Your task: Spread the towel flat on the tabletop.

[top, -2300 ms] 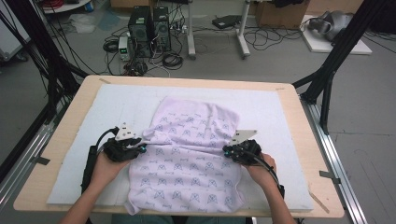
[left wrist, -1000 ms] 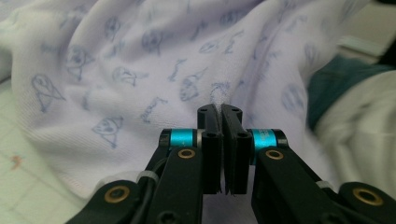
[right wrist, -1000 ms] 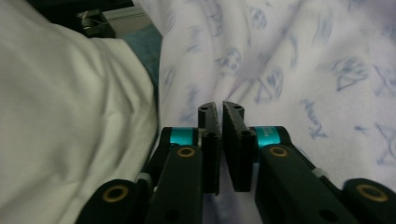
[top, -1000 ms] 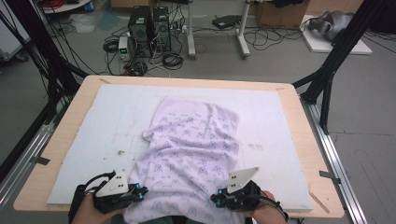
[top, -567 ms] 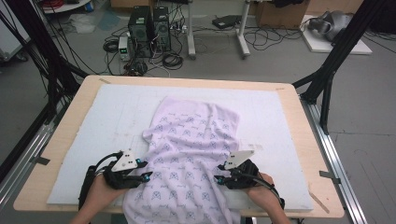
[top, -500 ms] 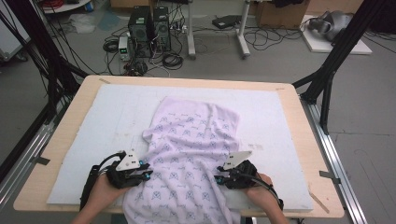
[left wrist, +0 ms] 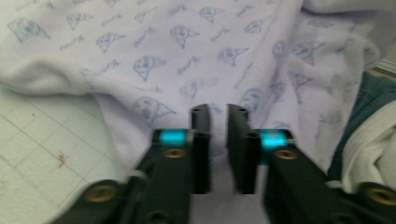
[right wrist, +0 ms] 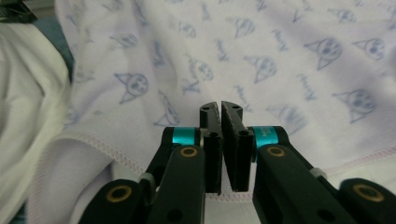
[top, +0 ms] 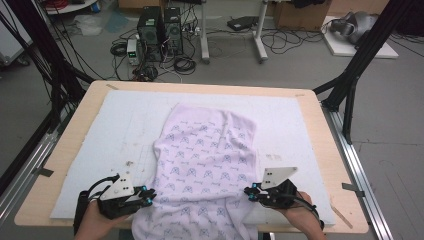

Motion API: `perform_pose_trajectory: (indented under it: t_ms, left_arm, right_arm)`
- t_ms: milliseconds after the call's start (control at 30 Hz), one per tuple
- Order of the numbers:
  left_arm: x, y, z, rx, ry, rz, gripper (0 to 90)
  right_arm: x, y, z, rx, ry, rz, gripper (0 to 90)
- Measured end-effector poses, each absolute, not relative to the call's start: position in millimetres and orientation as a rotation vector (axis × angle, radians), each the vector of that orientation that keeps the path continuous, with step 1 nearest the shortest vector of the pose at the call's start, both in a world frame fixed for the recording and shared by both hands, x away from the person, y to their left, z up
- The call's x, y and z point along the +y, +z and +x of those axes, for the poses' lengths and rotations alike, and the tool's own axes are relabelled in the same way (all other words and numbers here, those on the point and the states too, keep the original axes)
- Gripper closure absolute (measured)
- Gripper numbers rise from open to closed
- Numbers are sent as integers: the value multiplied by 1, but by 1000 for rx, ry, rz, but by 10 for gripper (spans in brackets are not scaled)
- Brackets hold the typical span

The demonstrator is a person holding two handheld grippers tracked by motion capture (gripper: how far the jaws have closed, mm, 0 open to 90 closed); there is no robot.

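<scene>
L hand-held gripper (left wrist: 218, 116) slightly agape over patterned cloth (top: 205, 165).

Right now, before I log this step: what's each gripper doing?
Left gripper: slightly open, jaws just opening, cloth not pinched.
Right gripper: jaws just closing, nearly shut; cloth between them unclear.

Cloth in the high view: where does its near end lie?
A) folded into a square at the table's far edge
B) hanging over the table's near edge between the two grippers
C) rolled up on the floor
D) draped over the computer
B: the printed cloth runs off the table's near edge, with the left gripper and right gripper at its sides.
</scene>
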State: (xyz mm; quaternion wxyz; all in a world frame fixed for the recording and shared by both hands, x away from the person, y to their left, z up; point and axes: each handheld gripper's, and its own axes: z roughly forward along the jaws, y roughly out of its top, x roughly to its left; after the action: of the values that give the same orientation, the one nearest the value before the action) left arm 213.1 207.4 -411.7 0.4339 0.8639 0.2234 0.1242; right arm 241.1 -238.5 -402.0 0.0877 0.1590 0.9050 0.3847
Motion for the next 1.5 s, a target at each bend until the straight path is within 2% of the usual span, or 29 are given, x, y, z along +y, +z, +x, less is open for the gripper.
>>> perform_pose_trajectory:
  t_ms: [33, 100, 200, 333, 400, 433, 467, 533, 600, 867, 933, 1033, 1133, 1167, 1200, 1233, 1267, 1333, 1367, 1500]
  left_arm:
    - [208, -410, 215, 556, 321, 2156, 665]
    - [208, -411, 223, 579, 339, 2160, 630]
    - [209, -423, 241, 626, 352, 2168, 626]
    - [209, -442, 257, 693, 327, 2217, 637]
    - [210, -445, 257, 679, 304, 2193, 705]
    - [210, -445, 256, 666, 306, 2191, 805]
    - [210, -445, 255, 656, 319, 2195, 851]
    - [211, -443, 253, 652, 328, 2203, 870]
    - [215, -441, 249, 658, 349, 2195, 874]
    - [232, -423, 222, 634, 337, 2168, 870]
    - [230, -419, 223, 623, 332, 2172, 824]
    - [224, -419, 237, 650, 356, 2164, 615]
    - [216, -427, 253, 665, 349, 2178, 544]
    - [212, -431, 259, 672, 336, 2195, 555]
    - [210, -435, 262, 658, 316, 2216, 612]
    - [208, -437, 262, 652, 318, 2230, 718]
    - [206, -440, 262, 644, 326, 2248, 769]
    - [207, -441, 258, 649, 352, 2233, 855]
    - [209, -440, 256, 650, 360, 2229, 862]
    - [222, -434, 240, 659, 383, 2208, 872]
  right_arm:
    - [-240, -400, 241, 2682, 1156, 482, 803]
    - [-240, -400, 245, 2665, 1147, 503, 725]
    - [-228, -411, 255, 2681, 1124, 507, 627]
    - [-214, -433, 270, 2726, 1094, 556, 603]
    - [-212, -440, 273, 2733, 1092, 558, 649]
    - [-212, -441, 273, 2733, 1116, 579, 671]
    - [-212, -441, 273, 2729, 1117, 578, 720]
    - [-212, -440, 271, 2717, 1097, 541, 819]
    - [-212, -440, 269, 2719, 1092, 519, 865]
    - [-219, -425, 252, 2710, 1108, 480, 874]
    - [-220, -417, 249, 2682, 1128, 476, 815]
    - [-217, -415, 256, 2676, 1130, 500, 687]
    - [-210, -423, 267, 2706, 1131, 503, 615]
    - [-208, -427, 270, 2725, 1123, 515, 614]
    - [-205, -432, 273, 2745, 1113, 535, 616]
    - [-203, -436, 274, 2753, 1100, 534, 646]
    - [-202, -439, 275, 2766, 1085, 530, 665]
    - [-203, -441, 274, 2754, 1127, 532, 793]
    - [-203, -440, 273, 2760, 1120, 515, 854]
    - [-200, -437, 262, 2770, 1104, 439, 873]
